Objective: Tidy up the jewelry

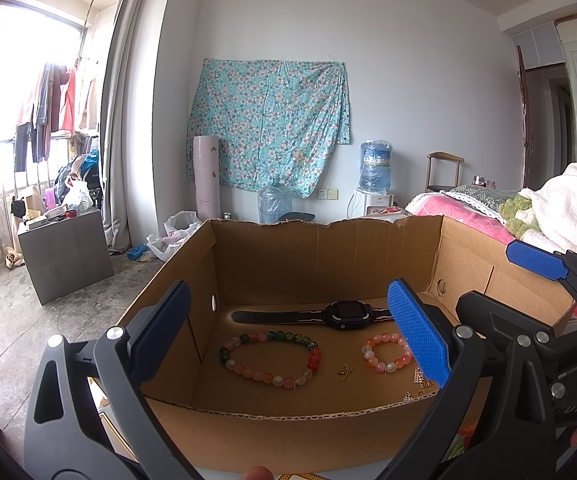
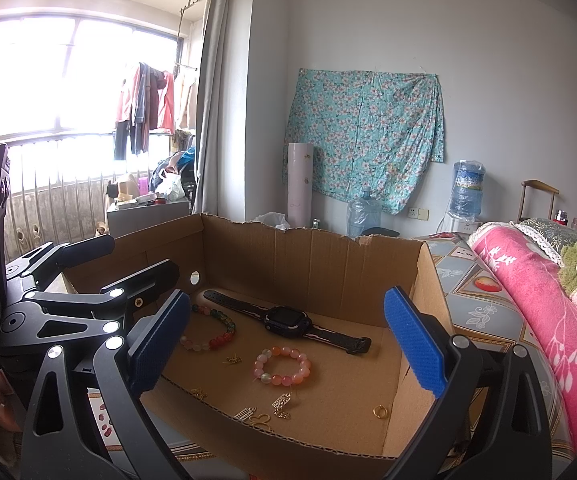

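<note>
An open cardboard box point(image 1: 304, 264) point(image 2: 308, 264) holds the jewelry. Along its back lies a black watch point(image 1: 344, 314) point(image 2: 288, 320). In front lie a large multicoloured bead bracelet point(image 1: 268, 360) point(image 2: 224, 326) and a small pink-orange bead bracelet point(image 1: 386, 354) point(image 2: 282, 366). Small gold charms point(image 1: 344, 370) point(image 2: 280, 402) and a gold ring point(image 2: 379, 412) are scattered near the front wall. My left gripper point(image 1: 292, 336) hovers open above the box's near edge, empty. My right gripper point(image 2: 288, 350) is also open and empty, over the near right side; its fingers point(image 1: 536, 258) show in the left wrist view.
The box rests on a patterned cloth surface point(image 2: 484, 308). A pink blanket point(image 2: 528, 304) and white towel point(image 1: 568, 208) lie to the right. A grey cabinet point(image 1: 64, 252), water bottles point(image 1: 274, 200) and plastic bags point(image 1: 172, 236) stand on the floor beyond.
</note>
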A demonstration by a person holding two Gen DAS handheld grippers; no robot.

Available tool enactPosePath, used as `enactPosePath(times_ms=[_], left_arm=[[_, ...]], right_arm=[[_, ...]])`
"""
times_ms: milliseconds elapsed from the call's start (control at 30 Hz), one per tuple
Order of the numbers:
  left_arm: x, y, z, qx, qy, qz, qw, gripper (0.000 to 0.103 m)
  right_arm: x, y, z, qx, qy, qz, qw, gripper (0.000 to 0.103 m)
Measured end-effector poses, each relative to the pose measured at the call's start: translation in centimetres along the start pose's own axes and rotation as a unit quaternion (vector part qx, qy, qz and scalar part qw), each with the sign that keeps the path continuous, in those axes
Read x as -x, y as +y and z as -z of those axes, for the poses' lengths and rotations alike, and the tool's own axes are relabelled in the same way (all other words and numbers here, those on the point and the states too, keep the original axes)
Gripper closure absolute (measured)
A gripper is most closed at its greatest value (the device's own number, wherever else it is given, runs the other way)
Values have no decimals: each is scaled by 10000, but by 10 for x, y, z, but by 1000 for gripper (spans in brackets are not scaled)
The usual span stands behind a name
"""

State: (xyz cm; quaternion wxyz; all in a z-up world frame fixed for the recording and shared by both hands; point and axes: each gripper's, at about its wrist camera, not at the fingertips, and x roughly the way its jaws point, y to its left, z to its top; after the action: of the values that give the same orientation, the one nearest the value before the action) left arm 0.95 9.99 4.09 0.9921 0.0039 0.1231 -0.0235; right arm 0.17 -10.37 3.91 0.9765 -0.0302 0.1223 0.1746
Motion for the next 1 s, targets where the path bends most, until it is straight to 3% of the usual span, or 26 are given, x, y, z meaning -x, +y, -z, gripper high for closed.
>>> enactPosePath(times_ms=[1000], left_arm=[[1, 0, 1, 0, 0, 0, 10000, 8]], right_arm=[[-1, -2, 0, 0, -1, 0, 10000, 8]])
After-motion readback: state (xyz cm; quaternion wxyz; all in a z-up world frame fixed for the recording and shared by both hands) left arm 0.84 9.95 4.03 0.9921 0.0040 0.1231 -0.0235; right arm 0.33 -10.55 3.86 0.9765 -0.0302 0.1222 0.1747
